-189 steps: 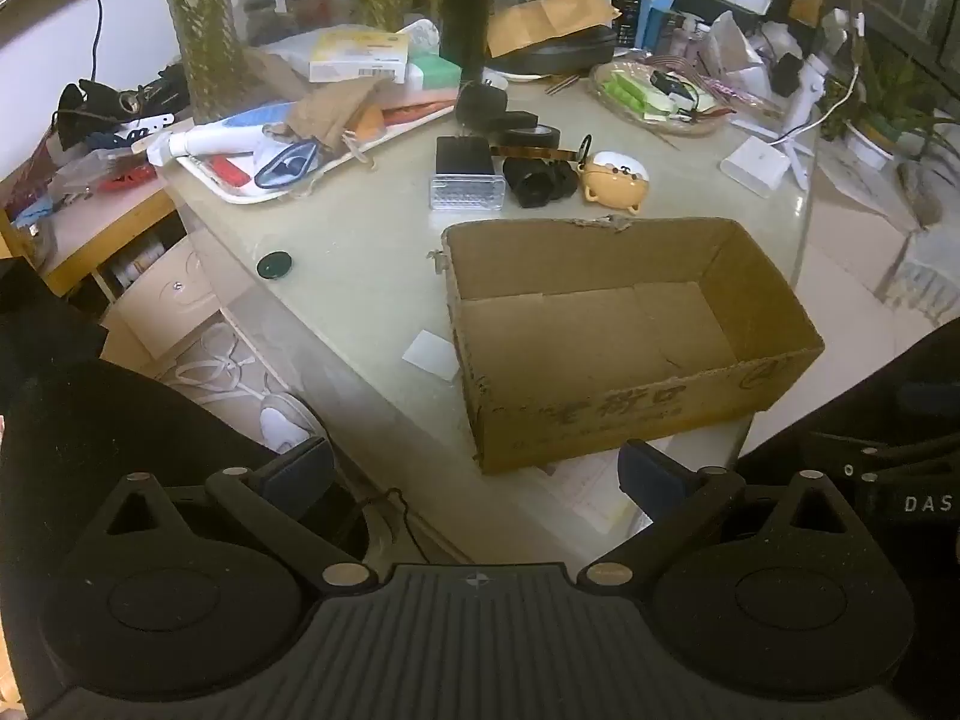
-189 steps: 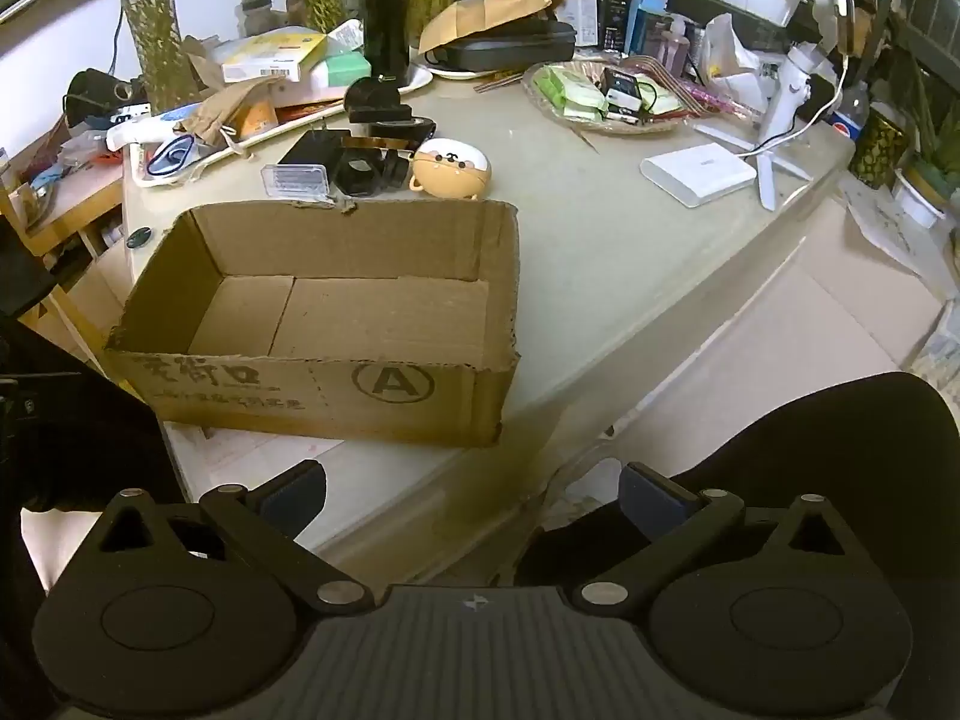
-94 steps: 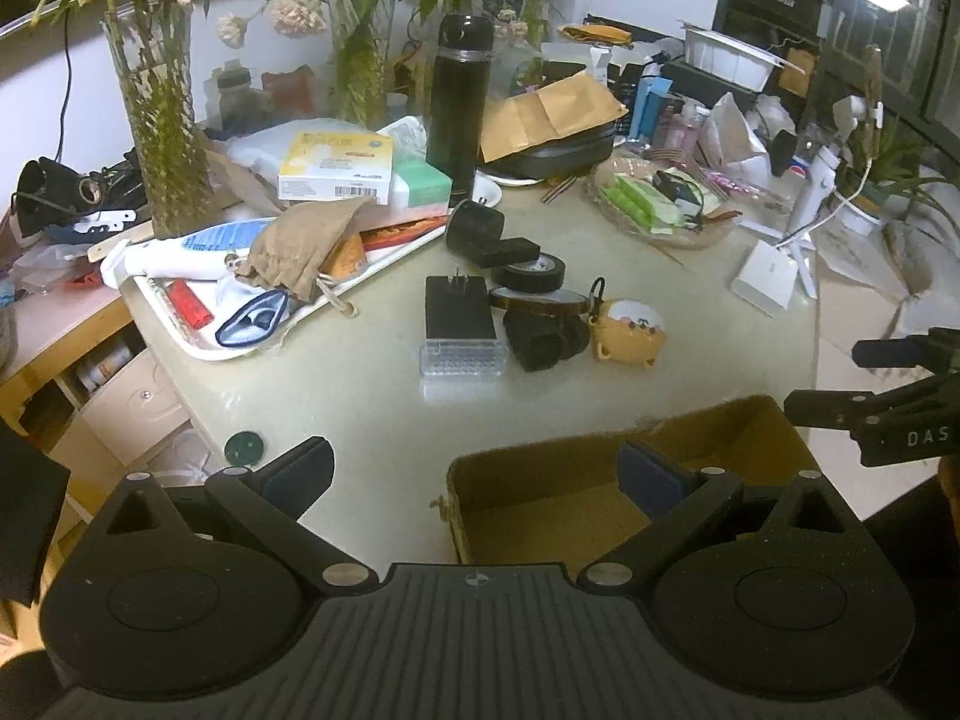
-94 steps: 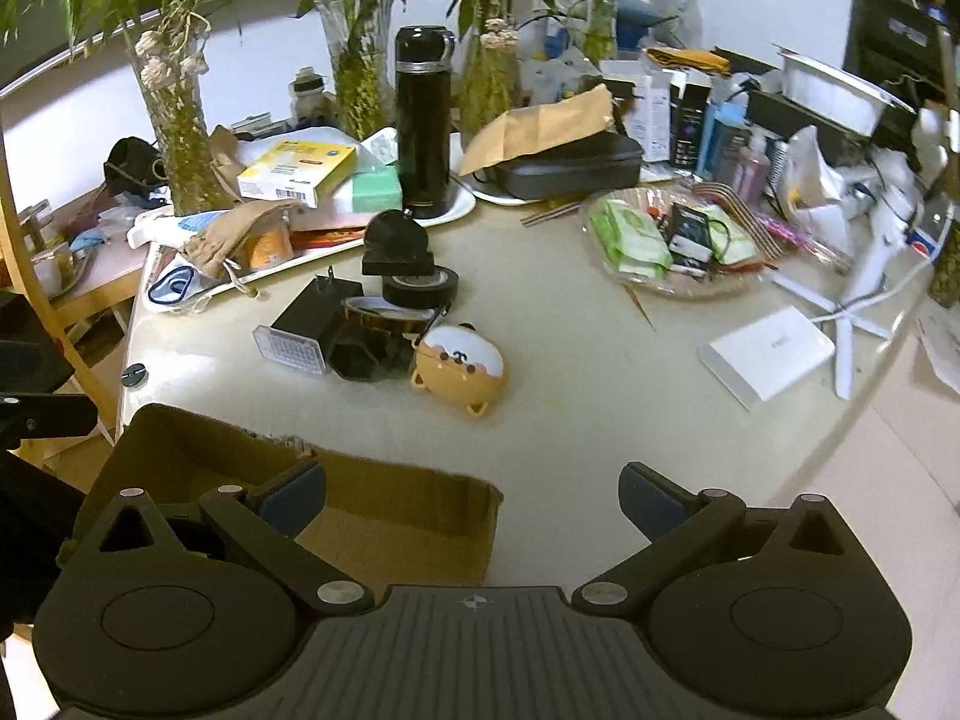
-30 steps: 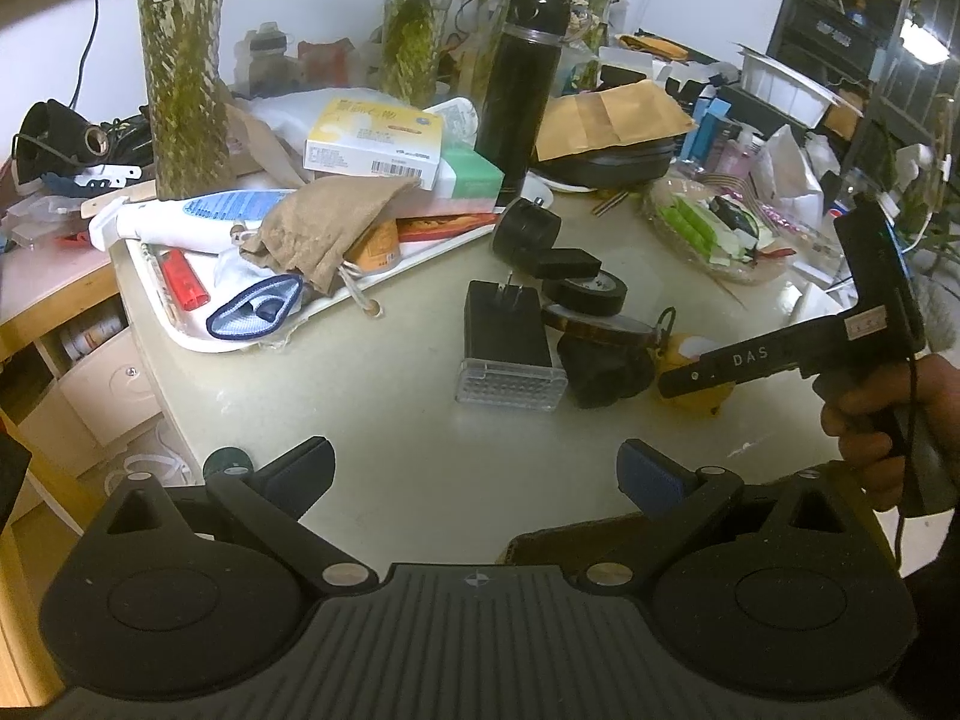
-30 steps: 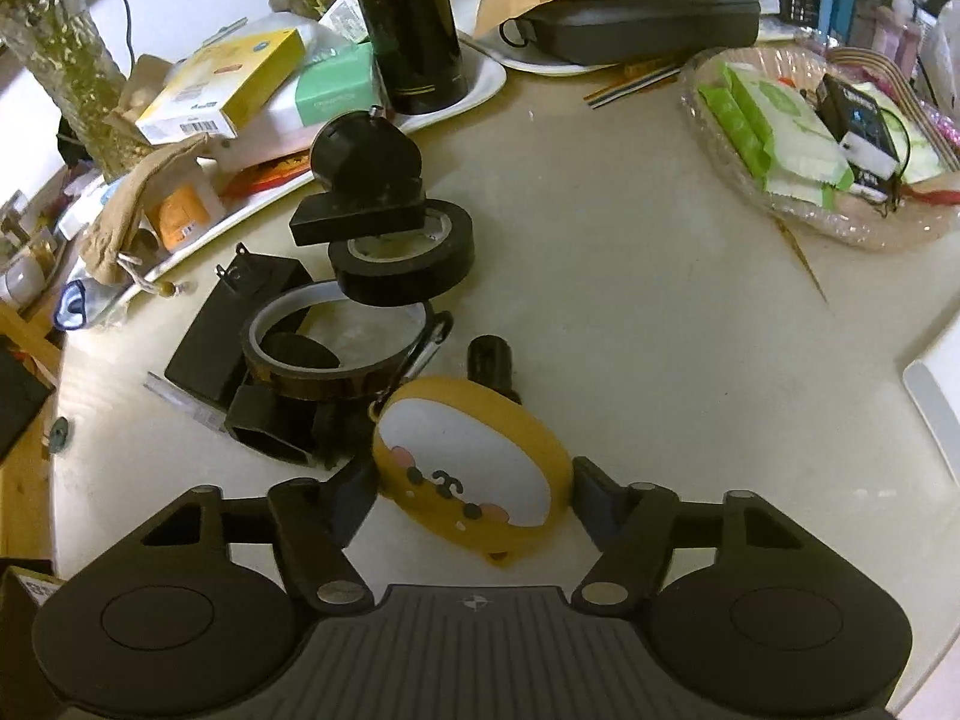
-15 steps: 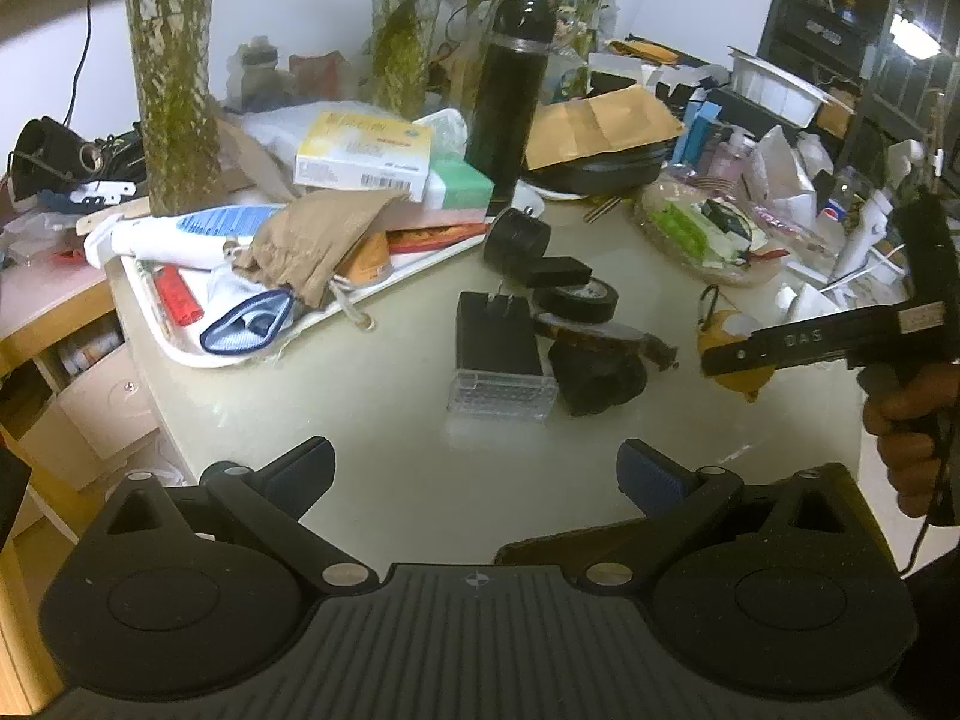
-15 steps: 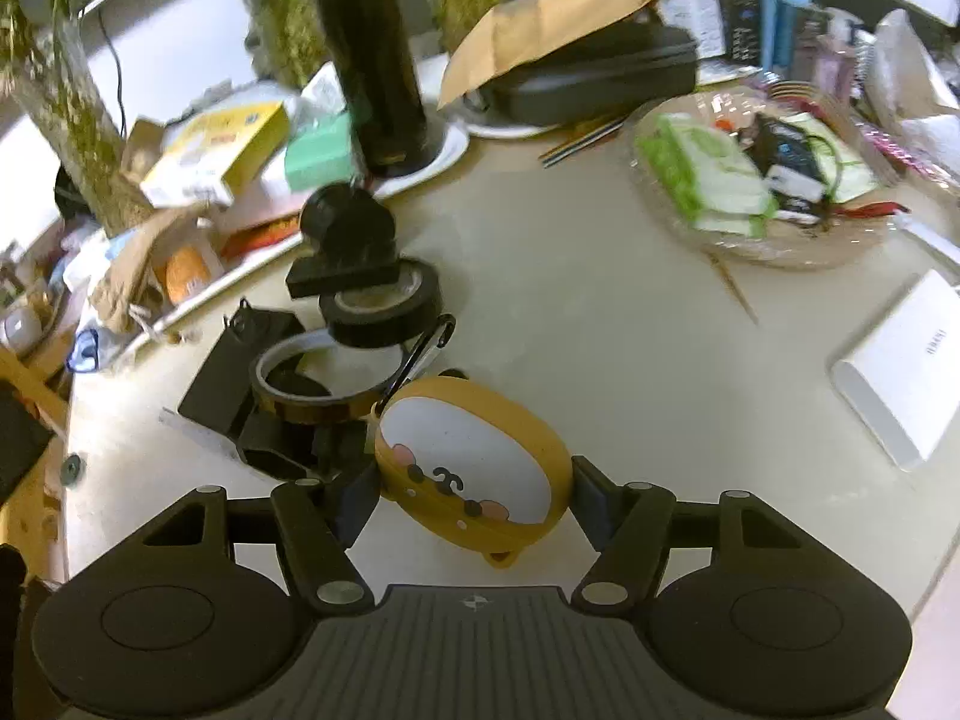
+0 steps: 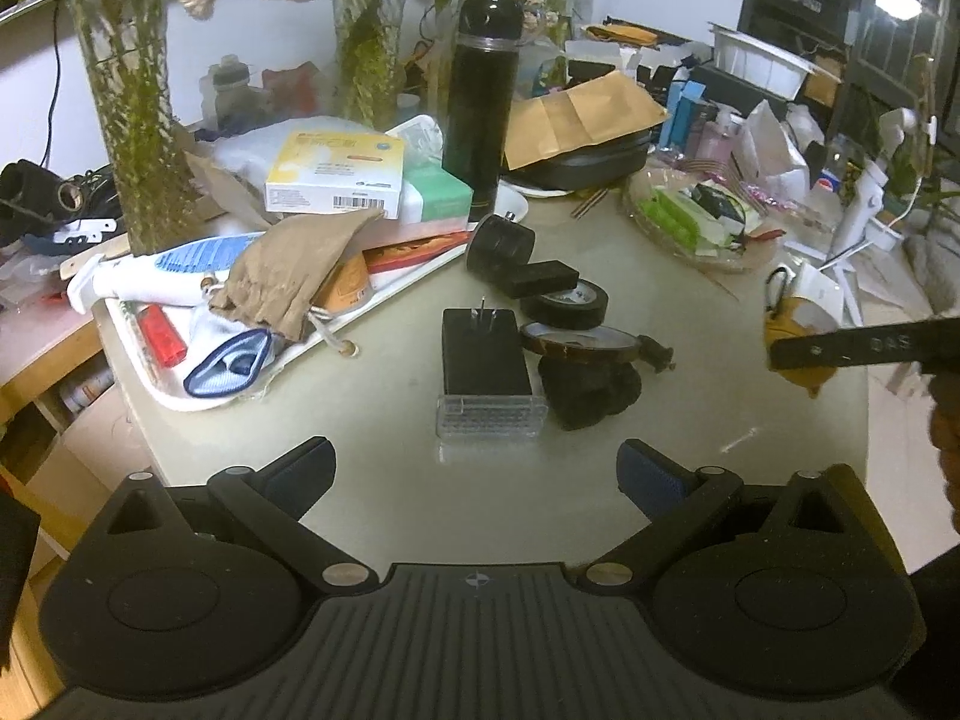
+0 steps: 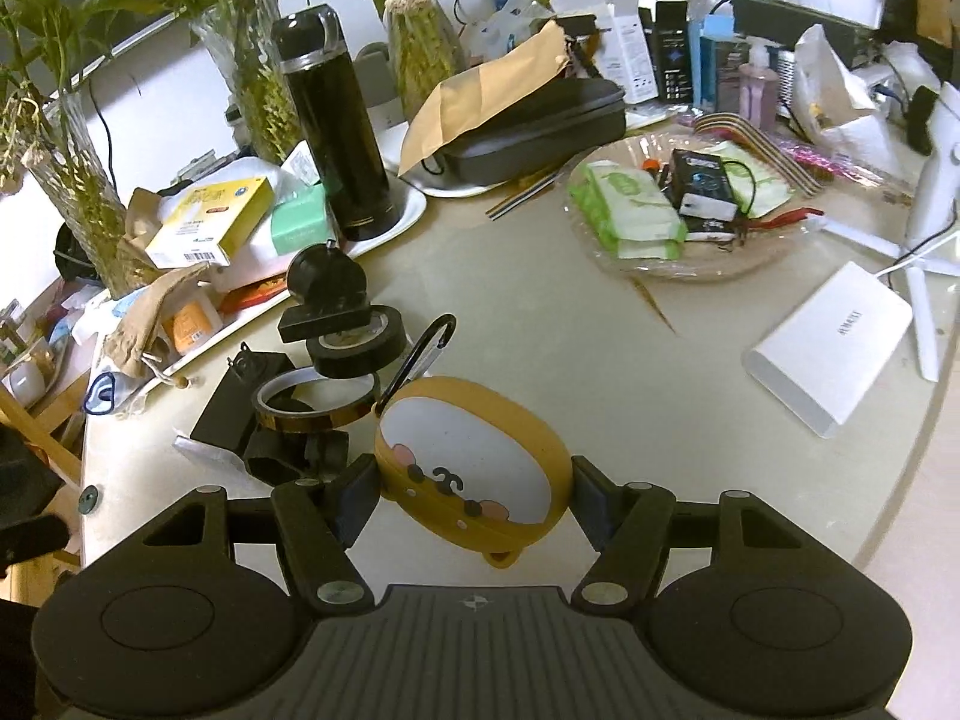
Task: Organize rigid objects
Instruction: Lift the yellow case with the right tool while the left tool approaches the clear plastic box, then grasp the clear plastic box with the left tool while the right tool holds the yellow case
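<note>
1. The right gripper (image 10: 474, 495) clamps a round orange case with a white cartoon animal face (image 10: 471, 462), one pad pressed to each side of the case, the jaws roughly half spread around its width.
2. The case sits squarely between the two black fingers (image 10: 354, 495), face toward the camera, with a black carabiner clip (image 10: 420, 354) rising from its top edge.
3. Seen from the left wrist, the same orange case (image 9: 798, 324) hangs clear of the pale green tabletop (image 9: 390, 468) at the table's right side, gripped at the end of the right gripper (image 9: 780, 354).
4. The left gripper (image 9: 477, 474) hovers over the table with its jaws wide apart and nothing between its blue pads (image 9: 651, 477).
5. On the table just ahead of it lie a black plug-in power adapter (image 9: 485, 351), a clear ribbed plastic box (image 9: 491, 417), a black roll of tape (image 9: 564, 303) and an amber roll of tape (image 9: 579, 342).
6. A tall black thermos flask (image 9: 480, 102) stands upright behind them, beside a white tray of clutter (image 9: 384, 288).
</note>
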The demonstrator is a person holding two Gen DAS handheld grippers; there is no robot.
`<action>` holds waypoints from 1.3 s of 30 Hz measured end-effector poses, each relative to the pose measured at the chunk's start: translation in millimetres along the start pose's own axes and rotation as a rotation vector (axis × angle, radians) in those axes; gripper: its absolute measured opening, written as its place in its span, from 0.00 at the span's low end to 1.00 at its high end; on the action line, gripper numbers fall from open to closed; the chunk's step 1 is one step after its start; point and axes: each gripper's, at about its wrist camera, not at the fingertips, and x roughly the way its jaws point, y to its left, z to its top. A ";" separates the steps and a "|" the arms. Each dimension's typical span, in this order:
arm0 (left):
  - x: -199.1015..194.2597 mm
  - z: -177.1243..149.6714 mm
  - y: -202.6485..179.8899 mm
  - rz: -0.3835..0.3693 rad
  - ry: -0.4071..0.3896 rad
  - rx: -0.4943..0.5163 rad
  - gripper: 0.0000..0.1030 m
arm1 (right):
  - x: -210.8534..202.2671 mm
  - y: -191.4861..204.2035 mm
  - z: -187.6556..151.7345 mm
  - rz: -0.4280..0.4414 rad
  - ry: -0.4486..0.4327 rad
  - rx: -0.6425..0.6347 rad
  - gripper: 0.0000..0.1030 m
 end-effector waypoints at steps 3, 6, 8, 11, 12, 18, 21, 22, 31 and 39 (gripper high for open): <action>8.0 5.3 -0.1 -0.002 0.010 0.002 1.00 | -7.2 -2.0 -3.1 -0.002 -0.012 0.005 0.67; 18.4 9.4 1.4 -0.011 0.033 -0.012 1.00 | -12.9 -2.5 -6.2 -0.001 -0.020 0.007 0.67; 26.9 12.2 2.3 -0.017 0.053 -0.026 1.00 | -15.9 -2.8 -8.6 -0.004 -0.021 0.005 0.67; 40.5 15.5 2.4 -0.014 0.083 -0.030 1.00 | -19.4 -5.1 -11.7 -0.009 -0.020 0.010 0.67; 44.9 16.8 2.2 -0.009 0.091 -0.029 1.00 | -20.3 -5.9 -12.7 -0.011 -0.020 0.012 0.67; 71.8 24.8 -1.5 0.036 0.142 -0.022 1.00 | -22.7 -9.5 -15.0 -0.011 -0.020 0.028 0.67; 84.1 28.1 -2.9 0.055 0.173 -0.015 1.00 | -22.3 -10.4 -15.2 -0.011 -0.017 0.031 0.67; 86.9 28.9 -3.0 0.052 0.181 -0.018 0.99 | -22.5 -10.9 -15.2 -0.009 -0.017 0.033 0.67; 114.8 37.9 -2.6 0.046 0.270 -0.042 0.87 | -21.7 -12.8 -14.9 -0.003 -0.013 0.036 0.68; 125.2 38.8 -2.9 0.028 0.322 -0.054 0.81 | -20.5 -12.3 -15.3 0.002 -0.012 0.032 0.68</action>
